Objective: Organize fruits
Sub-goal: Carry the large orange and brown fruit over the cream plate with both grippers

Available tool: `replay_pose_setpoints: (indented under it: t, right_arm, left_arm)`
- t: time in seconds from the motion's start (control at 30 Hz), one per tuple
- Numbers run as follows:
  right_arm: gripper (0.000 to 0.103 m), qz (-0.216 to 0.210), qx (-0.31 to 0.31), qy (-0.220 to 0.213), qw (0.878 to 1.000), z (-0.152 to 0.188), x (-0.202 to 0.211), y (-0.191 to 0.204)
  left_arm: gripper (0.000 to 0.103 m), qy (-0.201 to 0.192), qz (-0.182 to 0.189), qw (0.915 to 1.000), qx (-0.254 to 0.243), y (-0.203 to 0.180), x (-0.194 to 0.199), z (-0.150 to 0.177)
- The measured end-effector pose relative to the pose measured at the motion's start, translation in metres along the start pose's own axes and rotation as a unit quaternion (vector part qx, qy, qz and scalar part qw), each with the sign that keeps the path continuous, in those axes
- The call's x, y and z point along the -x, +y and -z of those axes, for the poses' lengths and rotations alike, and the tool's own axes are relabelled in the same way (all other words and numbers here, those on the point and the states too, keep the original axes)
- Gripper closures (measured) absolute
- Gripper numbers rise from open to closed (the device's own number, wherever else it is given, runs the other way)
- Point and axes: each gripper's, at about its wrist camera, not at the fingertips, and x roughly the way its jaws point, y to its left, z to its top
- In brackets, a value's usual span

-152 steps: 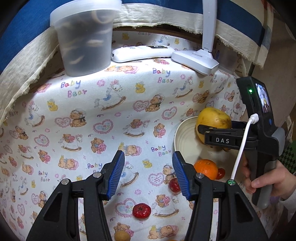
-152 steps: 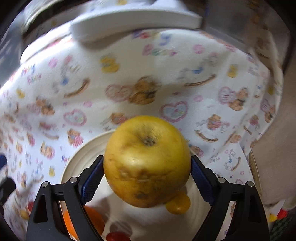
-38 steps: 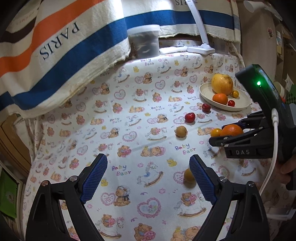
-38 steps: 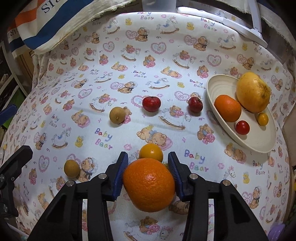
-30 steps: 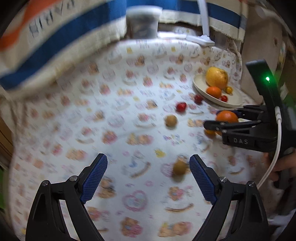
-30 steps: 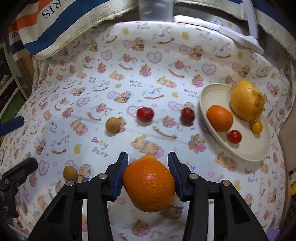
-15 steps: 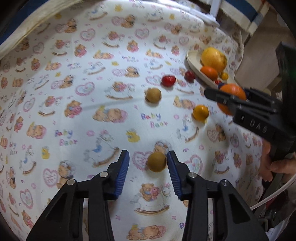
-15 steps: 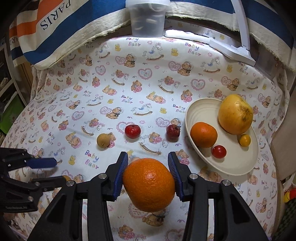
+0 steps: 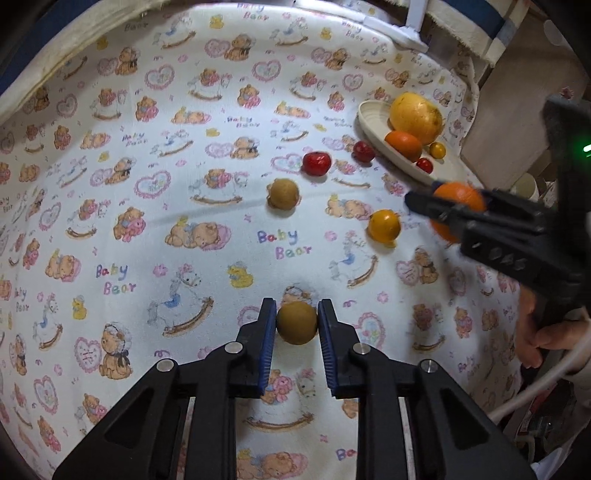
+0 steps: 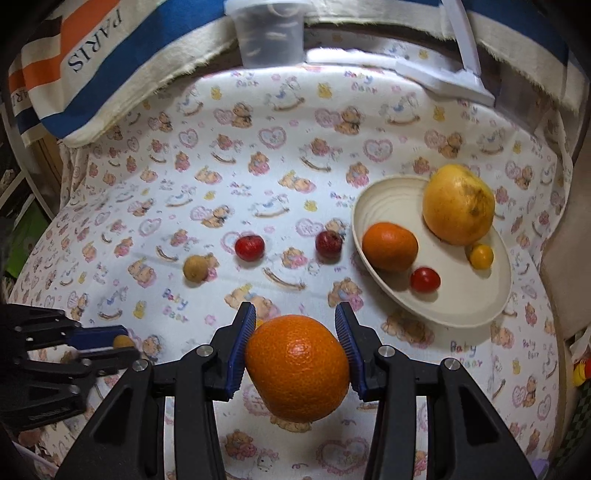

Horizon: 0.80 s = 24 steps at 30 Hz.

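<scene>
A small brown fruit lies on the bear-print cloth, and my left gripper is closing on it, with both blue pads touching its sides. My right gripper is shut on a large orange, held above the cloth short of the cream plate. The plate holds a big yellow fruit, an orange, a small yellow fruit and a red tomato. On the cloth lie two red fruits, another brown fruit and a small orange fruit.
A clear plastic tub and a white lamp base stand at the far edge. A striped towel hangs over the far left. A person's hand grips the right gripper's handle.
My left gripper came down over the small brown fruit and its wide jaws closed onto it. The right gripper kept its grip on the large orange and moved toward the plate.
</scene>
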Motion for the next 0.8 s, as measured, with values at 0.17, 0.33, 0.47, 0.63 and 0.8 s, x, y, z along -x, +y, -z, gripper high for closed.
replay_pose_setpoints:
  t: [0.17,0.33,0.47,0.63,0.8]
  right_arm:
    - [0.057,0.004,-0.008,0.001,1.0,0.0,0.005,-0.006]
    - [0.057,0.012,0.007,-0.023,1.0,-0.007,0.025,-0.001]
    - [0.057,0.011,0.006,-0.031,0.999,-0.012,0.037,0.001]
    - [0.057,0.011,0.012,-0.047,0.999,-0.019,0.057,0.003]
    - [0.057,0.014,0.004,-0.062,0.998,-0.022,0.074,-0.007]
  left_arm:
    - [0.081,-0.021,0.006,0.9997,-0.005,-0.007,0.017,-0.003]
    - [0.081,-0.041,-0.001,0.9991,-0.015,-0.013,0.036,-0.006]
    - [0.081,-0.058,0.001,0.9981,-0.019,-0.018,0.055,-0.012]
    - [0.081,-0.078,-0.006,0.9965,-0.03,-0.026,0.075,-0.022]
    - [0.081,-0.097,-0.003,0.9944,-0.041,-0.037,0.086,-0.034]
